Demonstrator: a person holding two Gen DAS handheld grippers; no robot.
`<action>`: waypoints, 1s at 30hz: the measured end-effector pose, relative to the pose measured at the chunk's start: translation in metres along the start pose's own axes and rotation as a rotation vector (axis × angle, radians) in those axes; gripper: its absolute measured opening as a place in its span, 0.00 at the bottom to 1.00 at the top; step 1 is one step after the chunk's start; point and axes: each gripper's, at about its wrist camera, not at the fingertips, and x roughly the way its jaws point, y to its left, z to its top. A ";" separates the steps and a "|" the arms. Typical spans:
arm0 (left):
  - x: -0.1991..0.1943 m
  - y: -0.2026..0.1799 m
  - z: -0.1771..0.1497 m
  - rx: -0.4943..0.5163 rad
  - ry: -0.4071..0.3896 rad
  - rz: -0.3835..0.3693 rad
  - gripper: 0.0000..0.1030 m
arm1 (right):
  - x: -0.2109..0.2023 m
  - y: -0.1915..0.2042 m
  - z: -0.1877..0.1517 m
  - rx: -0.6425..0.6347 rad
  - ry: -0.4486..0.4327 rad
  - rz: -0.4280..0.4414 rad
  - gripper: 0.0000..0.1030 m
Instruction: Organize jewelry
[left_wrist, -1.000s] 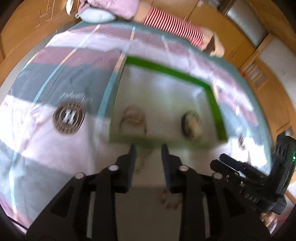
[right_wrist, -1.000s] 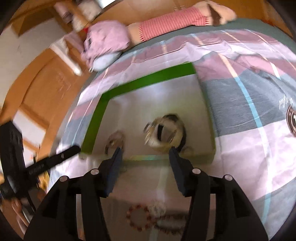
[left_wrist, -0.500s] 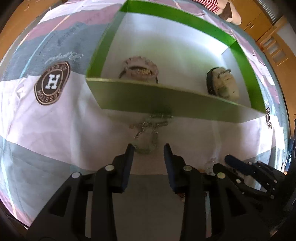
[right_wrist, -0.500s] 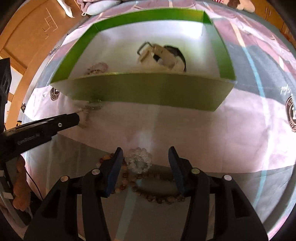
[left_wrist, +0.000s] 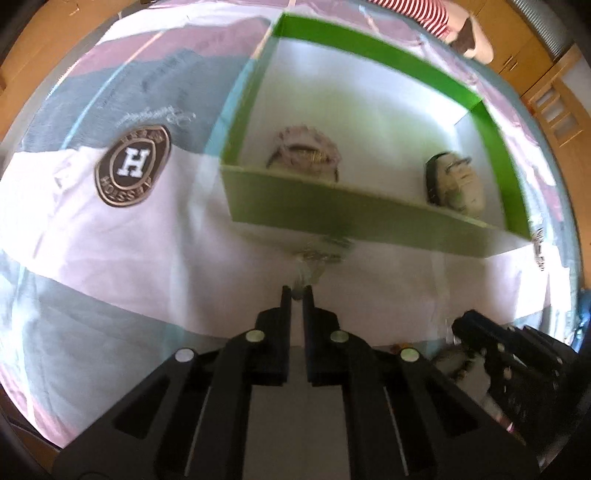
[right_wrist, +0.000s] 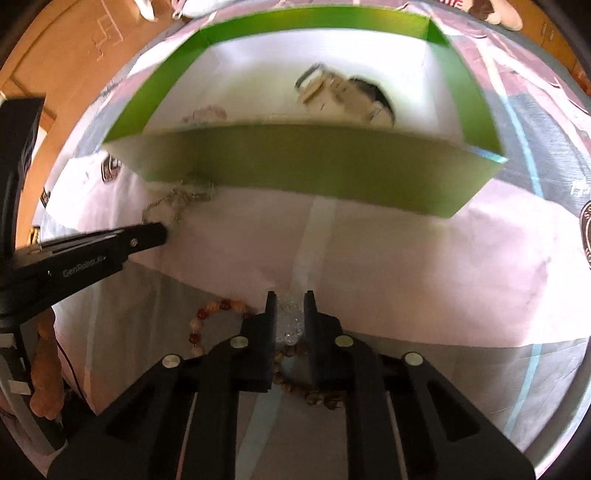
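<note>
A thin silver chain (left_wrist: 319, 254) lies on the sheet against the near wall of the green box (left_wrist: 332, 210). My left gripper (left_wrist: 297, 290) is shut on the chain's near end. In the right wrist view my right gripper (right_wrist: 290, 295) is closing on a clear crystal bead bracelet (right_wrist: 290, 319), and its pads press the beads. An amber bead bracelet (right_wrist: 207, 317) and a brown bead bracelet (right_wrist: 317, 395) lie around it. Inside the box are a pink bracelet (left_wrist: 306, 147) and a cream watch (left_wrist: 456, 181).
The box (right_wrist: 314, 166) stands on a striped bedsheet with a round H badge (left_wrist: 131, 166). The left gripper (right_wrist: 162, 232) reaches in from the left of the right wrist view, with a hand (right_wrist: 44, 369) below it. A striped sleeve (left_wrist: 417, 11) lies at the far edge.
Both grippers dropped towards the sheet in front of the box. The left jaws shut on the chain's end. The right jaws narrowed around the clear beads.
</note>
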 end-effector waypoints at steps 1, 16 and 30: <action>-0.008 0.002 0.000 -0.005 -0.008 -0.019 0.05 | -0.005 -0.003 0.001 0.010 -0.012 0.004 0.13; -0.025 0.003 -0.002 0.015 -0.009 -0.038 0.05 | -0.040 -0.021 0.012 0.064 -0.126 0.075 0.07; -0.010 -0.002 -0.010 0.020 0.025 0.007 0.39 | 0.012 -0.032 0.007 0.157 0.013 -0.042 0.33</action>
